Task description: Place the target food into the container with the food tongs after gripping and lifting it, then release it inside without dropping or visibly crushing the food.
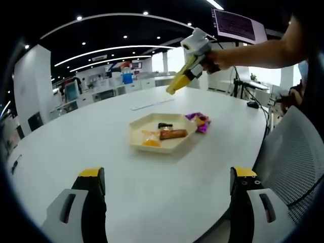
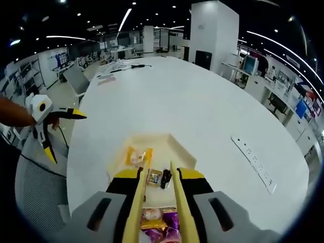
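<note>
A cream hexagonal container [image 1: 136, 132] [image 2: 174, 146] sits on the white table [image 1: 101, 147]. It holds an orange wrapped food [image 1: 151, 140] [image 2: 137, 157], a brown bar [image 1: 173, 134] [image 2: 154, 177] and a small black piece [image 1: 165, 125] [image 2: 166, 178]. A purple snack packet [image 1: 199, 121] [image 2: 163, 221] lies beside it. My right gripper [image 1: 192, 65] [image 2: 159, 174] is shut on yellow food tongs [image 1: 178, 82] [image 2: 177, 202], held high over the container; the tong arms are apart and hold nothing. My left gripper [image 1: 169, 174] [image 2: 66, 136] is open, low, near the table edge.
A grey mesh chair [image 1: 296, 152] [image 2: 35, 187] stands at the table's near edge. A white power strip [image 1: 152, 105] [image 2: 253, 162] lies on the table past the container. Papers and cables [image 2: 121, 67] lie at the far end. A small black object [image 1: 252, 104] rests by the edge.
</note>
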A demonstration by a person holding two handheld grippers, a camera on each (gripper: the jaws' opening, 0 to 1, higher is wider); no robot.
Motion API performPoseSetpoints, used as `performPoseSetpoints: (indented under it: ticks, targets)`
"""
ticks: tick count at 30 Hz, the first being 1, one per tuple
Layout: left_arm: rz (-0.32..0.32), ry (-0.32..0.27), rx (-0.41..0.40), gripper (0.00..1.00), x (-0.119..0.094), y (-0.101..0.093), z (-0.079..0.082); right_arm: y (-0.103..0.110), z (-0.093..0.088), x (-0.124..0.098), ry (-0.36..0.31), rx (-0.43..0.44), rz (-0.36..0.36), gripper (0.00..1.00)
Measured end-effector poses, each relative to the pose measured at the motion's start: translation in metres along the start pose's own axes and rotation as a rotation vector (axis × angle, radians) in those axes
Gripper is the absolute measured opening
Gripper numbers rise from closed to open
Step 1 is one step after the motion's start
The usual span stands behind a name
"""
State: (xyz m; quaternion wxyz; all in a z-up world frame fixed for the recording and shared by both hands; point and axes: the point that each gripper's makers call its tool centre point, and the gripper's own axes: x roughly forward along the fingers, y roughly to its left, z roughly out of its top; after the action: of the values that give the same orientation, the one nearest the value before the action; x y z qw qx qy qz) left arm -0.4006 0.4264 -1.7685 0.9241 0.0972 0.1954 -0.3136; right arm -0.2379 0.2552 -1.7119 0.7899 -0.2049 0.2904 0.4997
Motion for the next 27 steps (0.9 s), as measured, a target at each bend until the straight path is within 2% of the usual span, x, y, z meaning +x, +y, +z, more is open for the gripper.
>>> performPoseSetpoints:
  ticks: [9,27]
  targets:
    - [-0.004,0.001,0.002,1.0,0.0,-0.001,0.0,-0.007,-0.016,-0.02,-0.019,0.007,-0.028,0.27]
    - [-0.005,0.006,0.007,1.0,0.001,-0.002,0.0,-0.004,-0.044,-0.047,-0.049,0.001,-0.024,0.28]
